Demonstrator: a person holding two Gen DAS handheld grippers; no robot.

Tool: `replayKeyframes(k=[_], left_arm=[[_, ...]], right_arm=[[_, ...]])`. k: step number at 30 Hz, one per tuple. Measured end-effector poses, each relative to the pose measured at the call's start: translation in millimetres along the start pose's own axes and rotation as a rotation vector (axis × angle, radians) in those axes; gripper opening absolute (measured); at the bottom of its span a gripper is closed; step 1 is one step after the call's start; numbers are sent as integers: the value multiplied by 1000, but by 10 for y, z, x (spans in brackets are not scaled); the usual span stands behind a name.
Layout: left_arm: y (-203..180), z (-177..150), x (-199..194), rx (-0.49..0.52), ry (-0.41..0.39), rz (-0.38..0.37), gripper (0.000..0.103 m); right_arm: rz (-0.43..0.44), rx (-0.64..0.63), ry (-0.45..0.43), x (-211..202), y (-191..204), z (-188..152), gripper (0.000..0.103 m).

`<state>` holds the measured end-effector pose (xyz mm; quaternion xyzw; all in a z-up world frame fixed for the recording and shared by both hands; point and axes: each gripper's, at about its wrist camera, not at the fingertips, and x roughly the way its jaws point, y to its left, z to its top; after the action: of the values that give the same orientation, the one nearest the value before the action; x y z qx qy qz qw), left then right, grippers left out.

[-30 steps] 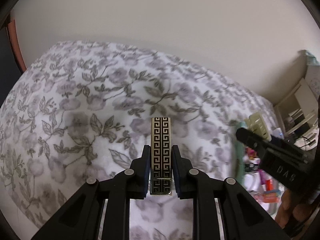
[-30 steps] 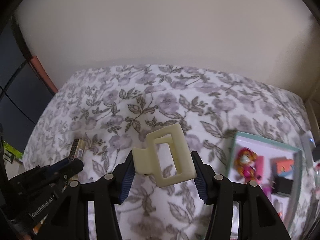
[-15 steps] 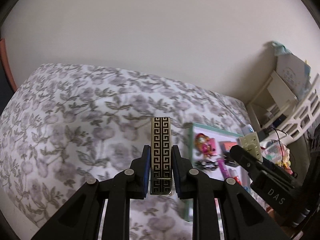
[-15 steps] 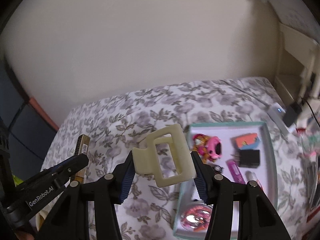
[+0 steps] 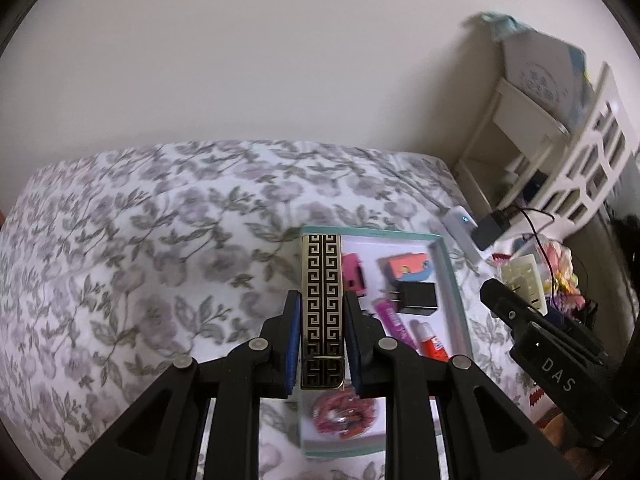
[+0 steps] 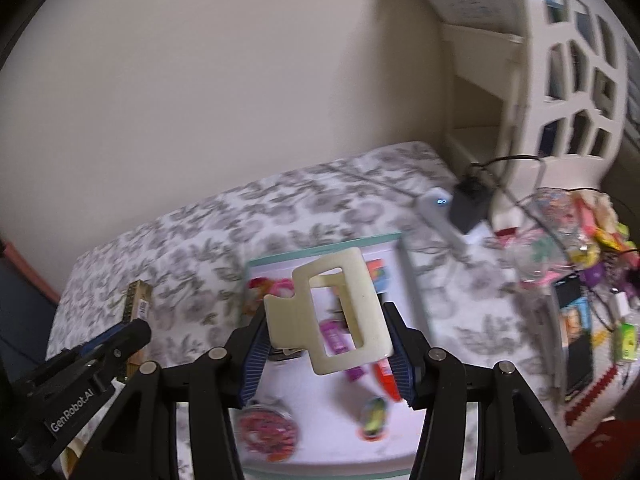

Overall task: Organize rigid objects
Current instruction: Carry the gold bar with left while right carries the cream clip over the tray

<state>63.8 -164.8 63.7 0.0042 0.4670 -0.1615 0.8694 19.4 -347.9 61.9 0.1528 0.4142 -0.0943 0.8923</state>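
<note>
Swinging both loads over: left gripper (image 5: 322, 334) clamps the key-pattern lighter (image 5: 321, 312) above the teal tray (image 5: 448, 272), newly in view. Right gripper (image 6: 326, 342) pinches the cream hair claw (image 6: 332, 312) over that tray (image 6: 414, 292); drop-off's close.

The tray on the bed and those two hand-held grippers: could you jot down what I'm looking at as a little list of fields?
Surface: bed with a floral cover
Tray: teal-rimmed, lying on the bed, already holding small items
In tray: black charger plug, pink tube, round pink case
Left hand-held gripper: shut on a gold and black patterned box
Right hand-held gripper: shut on a cream hair clip
Beside the bed: white shelf, cluttered odds and ends
</note>
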Motion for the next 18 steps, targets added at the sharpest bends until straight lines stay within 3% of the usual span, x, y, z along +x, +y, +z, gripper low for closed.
replayKeyframes(k=[10, 18], left_arm=[[-506, 24, 271, 90, 20, -8, 21], [-494, -58, 640, 71, 93, -46, 21]], right_arm=[[-73, 51, 15, 108, -488, 32, 56], [-89, 62, 93, 432, -627, -61, 56]])
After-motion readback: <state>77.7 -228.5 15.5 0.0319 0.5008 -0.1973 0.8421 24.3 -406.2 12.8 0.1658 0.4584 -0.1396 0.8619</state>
